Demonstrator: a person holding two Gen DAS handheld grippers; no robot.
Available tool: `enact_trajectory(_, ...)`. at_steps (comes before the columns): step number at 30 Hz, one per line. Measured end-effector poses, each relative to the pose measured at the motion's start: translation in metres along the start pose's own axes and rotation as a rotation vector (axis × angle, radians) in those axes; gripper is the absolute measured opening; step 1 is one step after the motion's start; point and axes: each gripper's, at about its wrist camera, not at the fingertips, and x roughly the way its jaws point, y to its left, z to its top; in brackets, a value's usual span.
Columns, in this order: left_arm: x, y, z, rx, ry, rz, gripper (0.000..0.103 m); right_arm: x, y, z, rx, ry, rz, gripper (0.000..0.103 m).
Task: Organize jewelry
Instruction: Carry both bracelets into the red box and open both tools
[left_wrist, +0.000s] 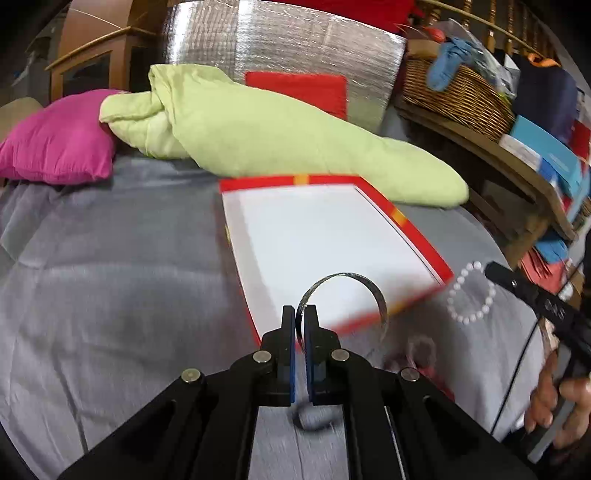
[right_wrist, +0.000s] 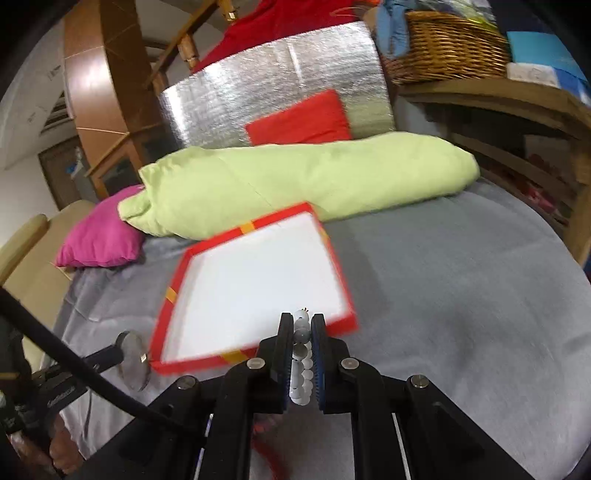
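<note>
My left gripper (left_wrist: 300, 314) pinches the silver bangle (left_wrist: 345, 295) by its band, upright over the red tray's (right_wrist: 334, 325) near edge. My right gripper (right_wrist: 302, 325) clamps the pearl bracelet (right_wrist: 301, 362) beside the near corner, both raised off the bed (right_wrist: 461, 295) for dropping inside.

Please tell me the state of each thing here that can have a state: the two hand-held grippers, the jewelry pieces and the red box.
Left hand-held gripper: shut on the silver bangle.
Silver bangle: held up, off the grey cover, in front of the box.
Right hand-held gripper: shut on the pearl bracelet.
Pearl bracelet: pinched between the fingers, lifted.
Red box: open, white inside, nothing in it.
</note>
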Motion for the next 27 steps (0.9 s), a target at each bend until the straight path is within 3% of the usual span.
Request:
enact_trajectory(6,0.041,0.016,0.007,-0.058,0.064,0.044,0.005,0.046,-0.002,0.024,0.077,0.030,0.125,0.011)
enact_trajectory(12,0.067,0.012,-0.003,-0.025,0.149,0.073,0.005,0.086,-0.009,0.034,0.109,0.082,0.141,0.011)
enact_trajectory(16,0.069,0.015,-0.002,-0.031,0.147,0.090,0.006,0.094,-0.021,0.034,0.168,0.139,0.127,0.015)
enact_trajectory(17,0.068,0.015,-0.001,-0.031,0.148,0.092,0.007,0.093,-0.023,0.035,0.171,0.138,0.120,0.021)
enact_trajectory(18,0.068,0.016,-0.001,-0.030,0.147,0.092,0.007,0.090,-0.026,0.036,0.171,0.127,0.105,0.039)
enact_trajectory(19,0.066,0.015,-0.002,-0.029,0.144,0.092,0.008,0.086,-0.029,0.037,0.171,0.104,0.070,0.065)
enact_trajectory(20,0.064,0.015,-0.003,-0.028,0.141,0.092,0.008,0.084,-0.032,0.038,0.174,0.085,0.047,0.075)
enact_trajectory(21,0.062,0.016,-0.003,-0.025,0.135,0.094,0.008,0.080,-0.035,0.038,0.182,0.056,0.029,0.077)
enact_trajectory(23,0.059,0.018,-0.004,-0.033,0.123,0.096,0.009,0.079,-0.039,0.039,0.182,0.050,0.021,0.076)
enact_trajectory(24,0.056,0.019,-0.005,-0.041,0.117,0.096,0.009,0.082,-0.041,0.039,0.178,0.067,0.014,0.070)
enact_trajectory(25,0.054,0.020,-0.004,-0.048,0.108,0.095,0.009,0.086,-0.042,0.037,0.175,0.091,0.006,0.053)
enact_trajectory(27,0.050,0.021,-0.005,-0.043,0.093,0.101,0.009,0.101,-0.043,0.032,0.167,0.163,-0.022,0.029)
